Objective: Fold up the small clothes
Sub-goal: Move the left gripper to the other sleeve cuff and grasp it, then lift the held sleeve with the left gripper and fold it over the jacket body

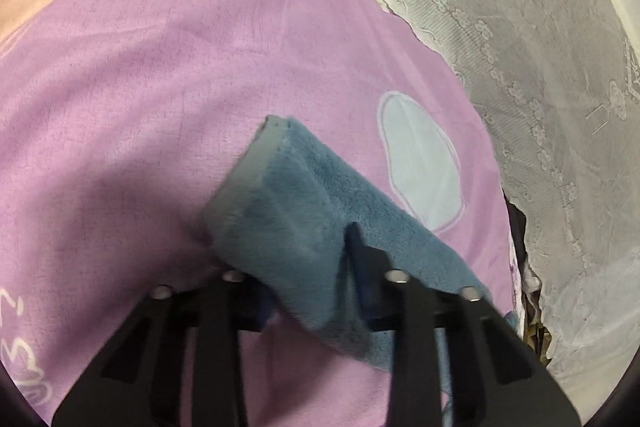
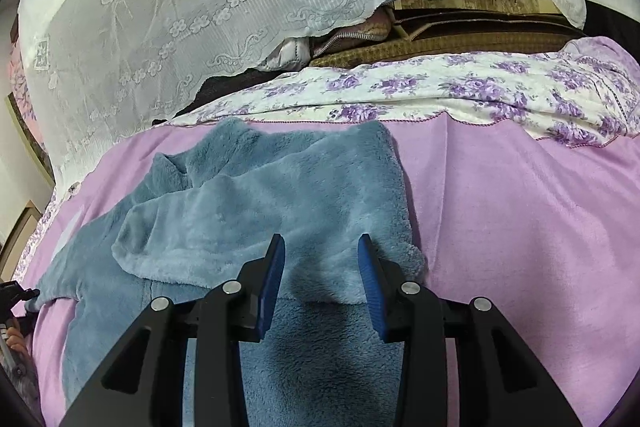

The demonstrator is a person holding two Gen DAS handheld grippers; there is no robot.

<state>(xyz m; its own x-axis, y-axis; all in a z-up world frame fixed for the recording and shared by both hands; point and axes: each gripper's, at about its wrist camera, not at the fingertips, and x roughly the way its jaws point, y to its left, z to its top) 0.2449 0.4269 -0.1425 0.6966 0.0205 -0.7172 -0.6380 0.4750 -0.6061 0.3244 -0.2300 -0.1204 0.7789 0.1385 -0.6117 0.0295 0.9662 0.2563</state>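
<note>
A blue fleece garment (image 2: 248, 203) lies spread on the purple bed sheet (image 2: 520, 227), with one layer folded over its middle. The near edge of that folded layer runs between the blue pads of my right gripper (image 2: 322, 261), which is shut on it. In the left wrist view a blue fleece sleeve (image 1: 304, 203) with a smooth grey-blue cuff (image 1: 264, 147) passes between the fingers of my left gripper (image 1: 312, 267), which is shut on it. The fleece hides the left finger's tip, and the sleeve end hangs slightly above the sheet (image 1: 160, 87).
A white lace cover (image 2: 180, 7) drapes over stacked things behind the bed and fills the right side as the lace cover (image 1: 540, 67). A floral quilt (image 2: 460, 91) lies along the sheet's far edge. A person's hand (image 2: 16, 339) shows at the far left edge.
</note>
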